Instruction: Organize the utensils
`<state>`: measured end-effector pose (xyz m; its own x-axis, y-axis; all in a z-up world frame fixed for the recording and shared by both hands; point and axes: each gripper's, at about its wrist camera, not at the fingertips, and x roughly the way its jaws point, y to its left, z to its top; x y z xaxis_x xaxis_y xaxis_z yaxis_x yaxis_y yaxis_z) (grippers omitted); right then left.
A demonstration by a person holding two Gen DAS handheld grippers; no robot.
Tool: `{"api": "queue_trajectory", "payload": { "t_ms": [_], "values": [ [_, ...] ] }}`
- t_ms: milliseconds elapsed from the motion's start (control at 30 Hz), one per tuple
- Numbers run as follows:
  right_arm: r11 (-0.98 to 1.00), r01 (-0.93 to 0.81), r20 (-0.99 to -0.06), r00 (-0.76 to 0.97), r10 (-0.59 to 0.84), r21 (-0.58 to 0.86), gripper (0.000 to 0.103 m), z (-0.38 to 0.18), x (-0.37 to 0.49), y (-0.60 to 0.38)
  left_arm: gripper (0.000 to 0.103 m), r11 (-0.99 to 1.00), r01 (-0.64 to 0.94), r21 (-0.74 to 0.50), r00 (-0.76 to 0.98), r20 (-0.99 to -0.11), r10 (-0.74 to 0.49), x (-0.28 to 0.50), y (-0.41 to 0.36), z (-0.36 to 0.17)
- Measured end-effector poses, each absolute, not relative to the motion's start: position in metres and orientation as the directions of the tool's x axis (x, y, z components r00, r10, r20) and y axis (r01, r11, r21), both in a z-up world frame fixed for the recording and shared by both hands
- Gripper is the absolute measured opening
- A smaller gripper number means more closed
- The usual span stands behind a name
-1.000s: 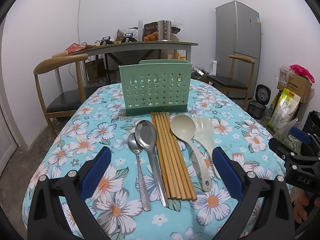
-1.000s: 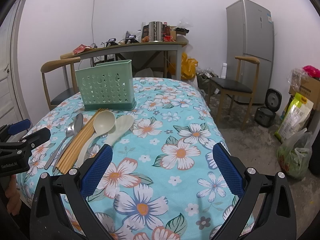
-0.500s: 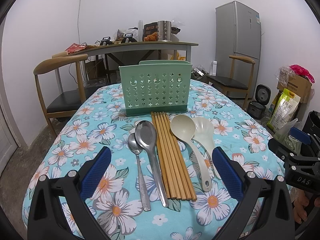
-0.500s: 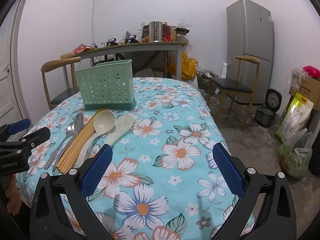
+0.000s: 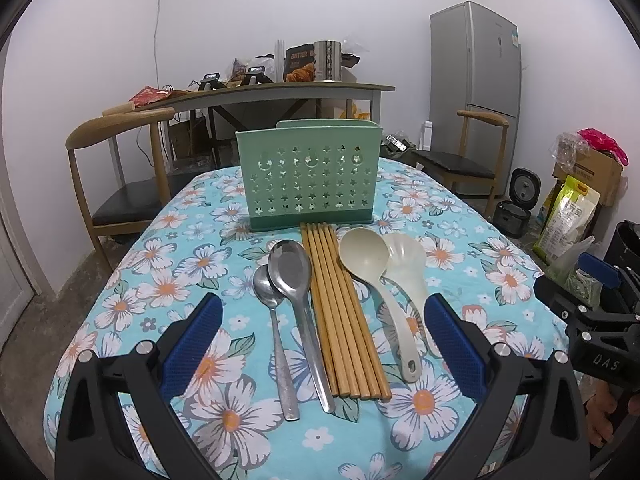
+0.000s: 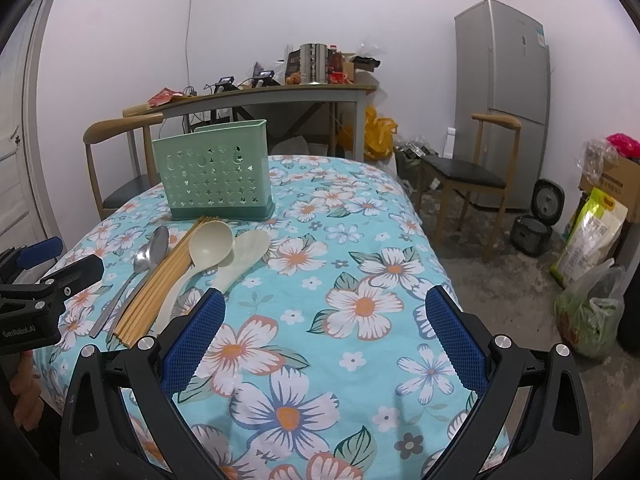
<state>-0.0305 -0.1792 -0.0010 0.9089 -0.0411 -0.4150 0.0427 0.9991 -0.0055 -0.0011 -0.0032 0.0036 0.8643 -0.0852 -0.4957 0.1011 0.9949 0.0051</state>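
Nothing has moved since the earlier frames: both claws hover where they were and every utensil lies as it did. The left gripper (image 5: 322,344) hangs wide open and empty, its jaws straddling the row of utensils, which lie straight ahead of it with their long axes running away toward the green holder (image 5: 309,174) at the far end. It is plainly the nearer claw. Left to right lie the small metal spoon (image 5: 272,320), the large metal spoon (image 5: 298,300), the bundle of wooden chopsticks (image 5: 340,312), the beige ladle (image 5: 376,280) and the pale rice paddle (image 5: 412,276); all flat on the flowered tablecloth (image 5: 168,288), handles nearest. The right gripper (image 6: 322,344), also wide open and empty, hovers over bare cloth to their right.
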Motion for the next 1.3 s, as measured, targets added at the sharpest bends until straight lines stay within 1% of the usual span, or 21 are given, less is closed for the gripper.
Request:
{"api": "queue_trajectory", "payload": {
  "t_ms": [167,1300],
  "values": [
    [0.999,0.044,-0.414,0.909,-0.041,-0.002,0.096,-0.0019,-0.0307,-0.1781,0.099,0.995,0.098,0.019,0.869,-0.488,-0.076,-0.0020,-0.0055,0.0038],
    [0.999,0.039,-0.414,0.909,-0.038,-0.008,0.096,-0.0019,-0.0307,-0.1762,0.099,0.994,0.108,0.017,0.862,-0.499,-0.085,0.0010,-0.0051,0.0003]
  ]
}}
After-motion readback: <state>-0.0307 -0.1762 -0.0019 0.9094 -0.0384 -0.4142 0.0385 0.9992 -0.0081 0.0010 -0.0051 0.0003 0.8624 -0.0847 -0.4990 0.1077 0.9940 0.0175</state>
